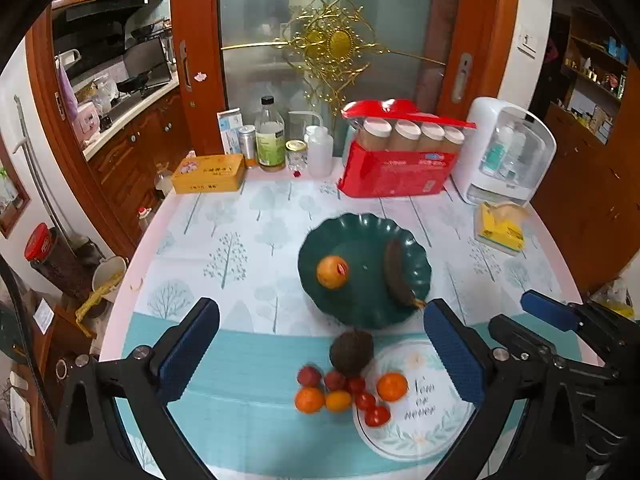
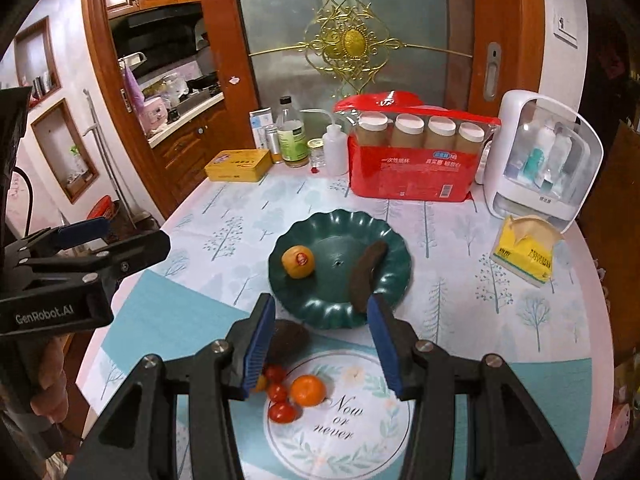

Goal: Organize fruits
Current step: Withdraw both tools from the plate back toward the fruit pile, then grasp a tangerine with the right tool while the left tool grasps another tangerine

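At the far left of the desk, against the back, lies a yellow tin box, with a tall glass bottle, a small jar and a white squeeze bottle lined up just to its right. The left gripper hangs above the near edge with its blue fingers spread wide apart and nothing between them.

In the middle sits a dark green scalloped plate. On its left half rests a yellow-orange round fruit with a red sticker; on its right half lies a dark, overripe banana, its stem reaching the near rim. Just in front of the plate a brown avocado rests on the desk, touching the edge of a white printed plate. Below the avocado cluster small red fruits, two oranges on the cloth, and cherry tomatoes with another orange on the white plate.

Behind the green plate stands a red pack of paper cups. The right gripper hovers over the near fruit pile, its fingers partly apart and empty. Further right are a white cabinet with a clear door and a yellow tissue pack.
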Action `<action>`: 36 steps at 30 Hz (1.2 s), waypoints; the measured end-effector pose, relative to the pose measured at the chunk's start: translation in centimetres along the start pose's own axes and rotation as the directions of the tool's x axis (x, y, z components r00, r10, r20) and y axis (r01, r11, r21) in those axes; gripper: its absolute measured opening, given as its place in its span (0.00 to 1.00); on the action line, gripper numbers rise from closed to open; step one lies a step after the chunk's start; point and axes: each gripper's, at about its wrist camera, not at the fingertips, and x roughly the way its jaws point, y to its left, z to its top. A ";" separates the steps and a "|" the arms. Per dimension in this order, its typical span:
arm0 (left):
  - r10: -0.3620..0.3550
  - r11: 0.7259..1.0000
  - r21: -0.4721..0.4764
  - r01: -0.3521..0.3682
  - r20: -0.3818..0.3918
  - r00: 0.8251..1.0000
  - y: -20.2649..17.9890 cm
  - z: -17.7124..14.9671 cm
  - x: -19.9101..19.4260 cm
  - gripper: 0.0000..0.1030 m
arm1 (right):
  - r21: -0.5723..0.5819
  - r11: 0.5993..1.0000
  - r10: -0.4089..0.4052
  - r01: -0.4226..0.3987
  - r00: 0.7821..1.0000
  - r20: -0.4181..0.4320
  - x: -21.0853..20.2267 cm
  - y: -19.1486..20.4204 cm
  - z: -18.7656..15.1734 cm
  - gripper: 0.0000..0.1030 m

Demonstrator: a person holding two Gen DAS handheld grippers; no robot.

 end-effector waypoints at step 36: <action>-0.049 0.993 -0.120 0.000 -0.402 0.914 5.5 -14.3 17.1 0.96 | 0.080 0.997 0.035 -0.008 0.937 -0.347 13.4 -1.0 -10.6 0.47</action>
